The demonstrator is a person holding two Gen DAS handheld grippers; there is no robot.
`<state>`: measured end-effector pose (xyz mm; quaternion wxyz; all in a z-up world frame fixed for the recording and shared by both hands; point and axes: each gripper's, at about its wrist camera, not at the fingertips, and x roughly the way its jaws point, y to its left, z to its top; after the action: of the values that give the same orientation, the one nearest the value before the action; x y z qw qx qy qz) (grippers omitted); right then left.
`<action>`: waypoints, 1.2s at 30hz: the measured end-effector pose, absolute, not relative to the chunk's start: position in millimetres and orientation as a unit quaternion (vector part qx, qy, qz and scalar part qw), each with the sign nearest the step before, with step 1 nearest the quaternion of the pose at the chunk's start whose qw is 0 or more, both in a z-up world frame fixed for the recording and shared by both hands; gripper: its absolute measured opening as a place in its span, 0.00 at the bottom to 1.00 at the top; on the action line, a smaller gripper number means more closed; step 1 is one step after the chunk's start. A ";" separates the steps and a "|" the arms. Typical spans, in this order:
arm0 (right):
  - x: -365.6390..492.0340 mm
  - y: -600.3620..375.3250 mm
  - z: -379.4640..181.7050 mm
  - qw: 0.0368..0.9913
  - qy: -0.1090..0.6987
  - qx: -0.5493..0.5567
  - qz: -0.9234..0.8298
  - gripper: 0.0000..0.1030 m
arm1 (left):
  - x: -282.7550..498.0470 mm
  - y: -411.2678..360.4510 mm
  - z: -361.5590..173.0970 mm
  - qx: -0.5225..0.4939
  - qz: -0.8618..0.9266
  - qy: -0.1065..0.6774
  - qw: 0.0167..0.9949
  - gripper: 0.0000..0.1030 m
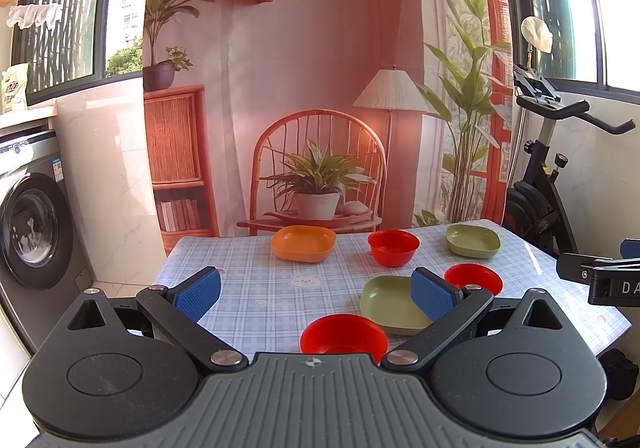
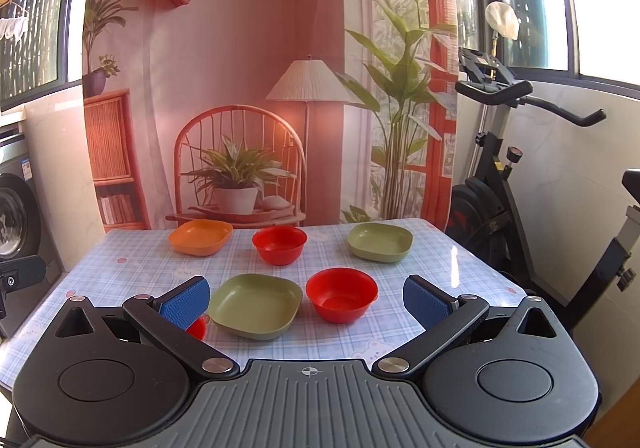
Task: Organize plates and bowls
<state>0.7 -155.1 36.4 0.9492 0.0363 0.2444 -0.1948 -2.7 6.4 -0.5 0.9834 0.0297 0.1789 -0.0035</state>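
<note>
On the blue checked table (image 1: 248, 288) stand an orange square plate (image 1: 303, 243), a far green plate (image 1: 473, 240), a near green plate (image 1: 390, 304) and three red bowls: far (image 1: 393, 247), right (image 1: 473, 278), near (image 1: 343, 334). My left gripper (image 1: 316, 294) is open and empty above the near edge. In the right wrist view my right gripper (image 2: 306, 302) is open and empty, with the near green plate (image 2: 256, 304) and a red bowl (image 2: 341, 294) between its fingers' lines. The orange plate (image 2: 201, 236), far bowl (image 2: 279, 244) and far green plate (image 2: 380, 241) sit behind.
A washing machine (image 1: 32, 232) stands left of the table. An exercise bike (image 2: 512, 176) stands to the right. A printed backdrop (image 1: 312, 88) hangs behind the table. The right gripper's body (image 1: 600, 276) shows at the left view's right edge.
</note>
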 end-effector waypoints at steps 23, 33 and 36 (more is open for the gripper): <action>125.0 -182.4 41.3 0.964 0.218 0.040 -0.144 0.99 | 105.0 24.0 26.6 0.077 0.017 0.199 0.977 0.99; 186.0 -202.1 31.9 0.965 0.211 0.058 -0.142 0.96 | 167.3 38.0 34.3 0.073 0.010 0.201 0.977 0.98; 197.3 -207.1 19.3 0.964 0.217 0.056 -0.144 0.95 | 185.0 45.5 23.1 0.061 -0.007 0.226 0.972 0.97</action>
<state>197.3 -207.1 19.3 0.9638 0.0555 0.2175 -0.1438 185.0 45.5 23.1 0.9723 0.0611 0.2255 -0.0072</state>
